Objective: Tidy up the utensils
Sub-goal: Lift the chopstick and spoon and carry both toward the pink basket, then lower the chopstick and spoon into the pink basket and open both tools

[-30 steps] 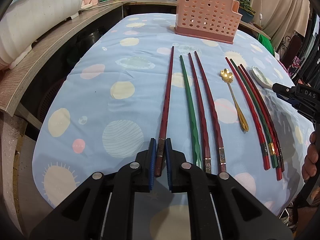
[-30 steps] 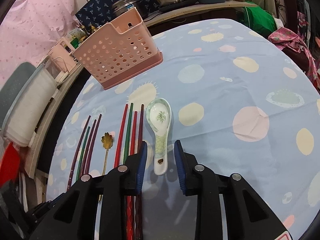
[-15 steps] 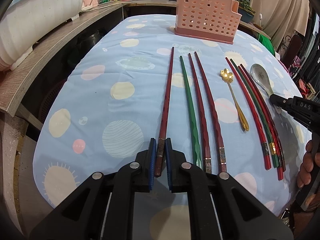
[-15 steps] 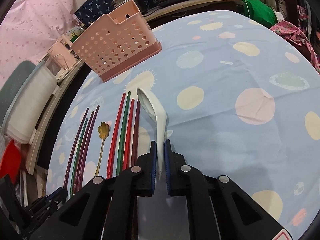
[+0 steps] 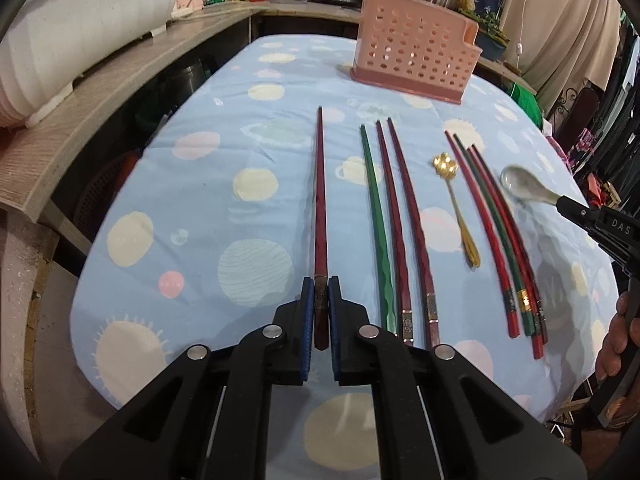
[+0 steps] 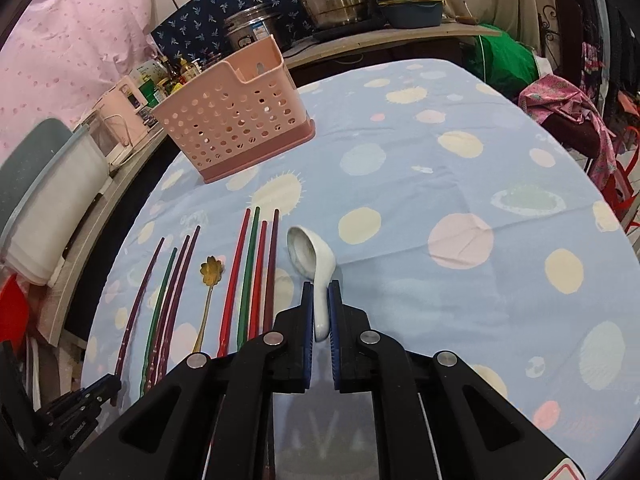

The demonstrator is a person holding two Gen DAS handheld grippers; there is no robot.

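The left gripper [image 5: 319,312] is clamped on the near end of a dark red chopstick [image 5: 320,200], which lies on the spotted blue tablecloth [image 5: 192,216] pointing far; the right gripper [image 6: 321,312] pinches the handle of a white ceramic spoon [image 6: 316,264], its bowl tilted up off the cloth; its jaws have just been closing on that handle; between them lie three chopsticks [image 5: 394,220], a gold spoon [image 5: 456,200] and four more chopsticks [image 6: 252,272]; the pink perforated utensil holder [image 6: 236,120] stands at the far side, nothing in the way.
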